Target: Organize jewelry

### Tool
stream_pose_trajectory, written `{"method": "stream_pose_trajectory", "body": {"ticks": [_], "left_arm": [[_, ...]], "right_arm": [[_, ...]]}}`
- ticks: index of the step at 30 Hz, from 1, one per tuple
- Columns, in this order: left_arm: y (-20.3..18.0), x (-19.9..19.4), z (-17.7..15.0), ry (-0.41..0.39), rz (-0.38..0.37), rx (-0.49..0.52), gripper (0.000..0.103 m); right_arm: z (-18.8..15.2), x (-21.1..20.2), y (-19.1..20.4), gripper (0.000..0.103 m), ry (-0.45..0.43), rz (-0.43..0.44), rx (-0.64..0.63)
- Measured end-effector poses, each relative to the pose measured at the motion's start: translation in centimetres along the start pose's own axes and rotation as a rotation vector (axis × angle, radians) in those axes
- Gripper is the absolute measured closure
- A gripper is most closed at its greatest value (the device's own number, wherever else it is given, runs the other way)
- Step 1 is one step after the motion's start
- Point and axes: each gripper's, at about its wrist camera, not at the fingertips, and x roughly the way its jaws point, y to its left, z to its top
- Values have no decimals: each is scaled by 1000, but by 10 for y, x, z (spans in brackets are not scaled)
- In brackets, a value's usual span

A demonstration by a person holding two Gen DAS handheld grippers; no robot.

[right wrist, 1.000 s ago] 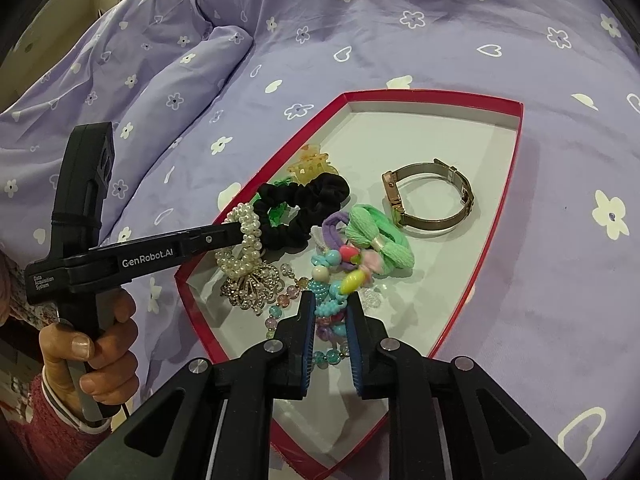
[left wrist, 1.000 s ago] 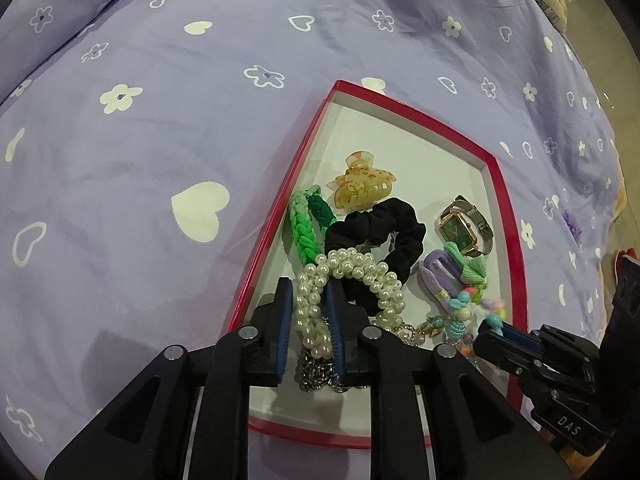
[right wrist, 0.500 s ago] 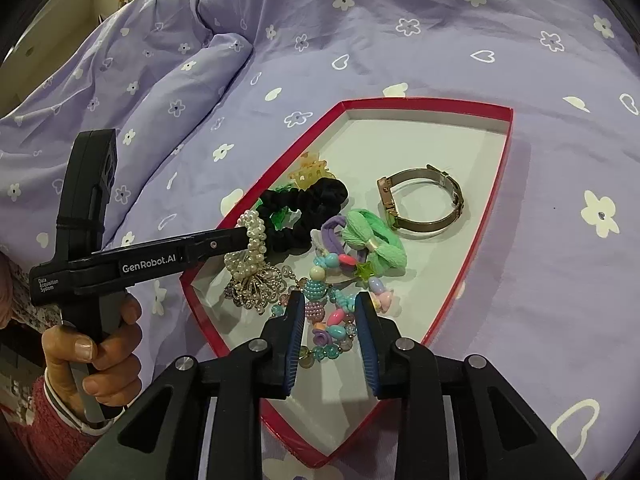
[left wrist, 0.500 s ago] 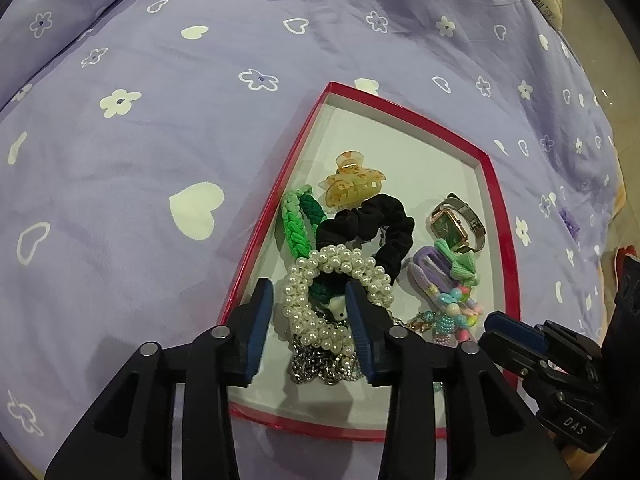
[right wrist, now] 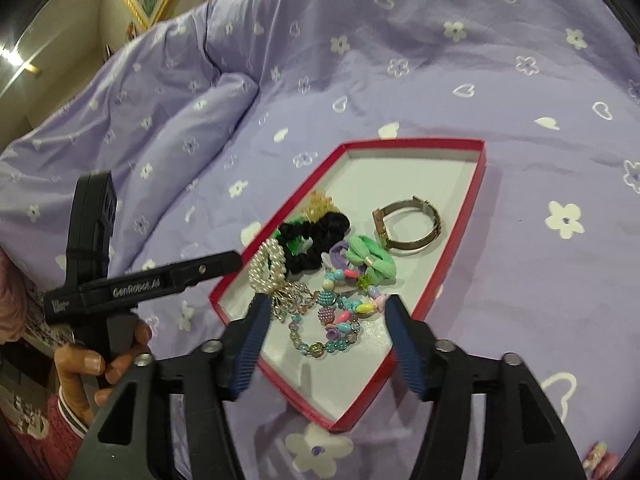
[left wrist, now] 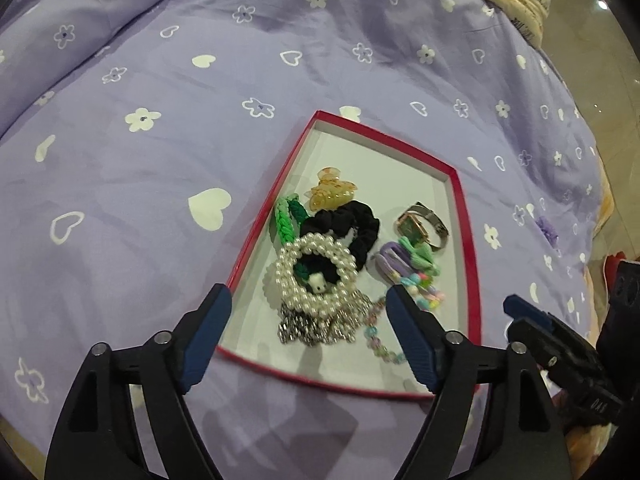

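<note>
Jewelry lies heaped in the red tray (left wrist: 464, 216) on the bed (left wrist: 160, 160), below both jaws; the tray's far half beyond them is bare. Left gripper (left wrist: 308, 308) and right gripper (right wrist: 324, 304) jaws, a second ago pinched on the pearl bracelet (left wrist: 316, 272) and beaded bracelet (right wrist: 340, 320), are opening, clear of both.

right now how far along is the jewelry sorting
Done: pearl bracelet, colourful bead bracelet, watch and black scrunchie all lie in the red tray. In hand: nothing; left gripper and right gripper are opening, empty. Left: the pile is heaped, not arranged.

glossy pearl bracelet (left wrist: 316, 272), matt cloth scrunchie (left wrist: 344, 224) (black).
</note>
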Motion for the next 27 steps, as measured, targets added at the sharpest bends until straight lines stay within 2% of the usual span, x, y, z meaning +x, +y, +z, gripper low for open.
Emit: {"method": "stream_pose_trajectory", "body": {"ticks": [4, 10, 17, 22, 27], "left_arm": [[-4, -14, -9, -12, -12, 6, 19], [-4, -36, -22, -39, -30, -17, 13], [-4, -51, -44, -53, -4, -15, 8], [-3, -63, -55, -67, 16, -15, 6], [-11, -87, -54, -120, 35, 13, 6]], "right_arm": [[-4, -15, -1, 28, -52, 31, 38], [-14, -35, -2, 25, -120, 76, 87], [-31, -47, 4, 21, -141, 93, 116], [-42, -56, 16, 21, -144, 54, 66], [-38, -78, 34, 21, -183, -16, -9]]}}
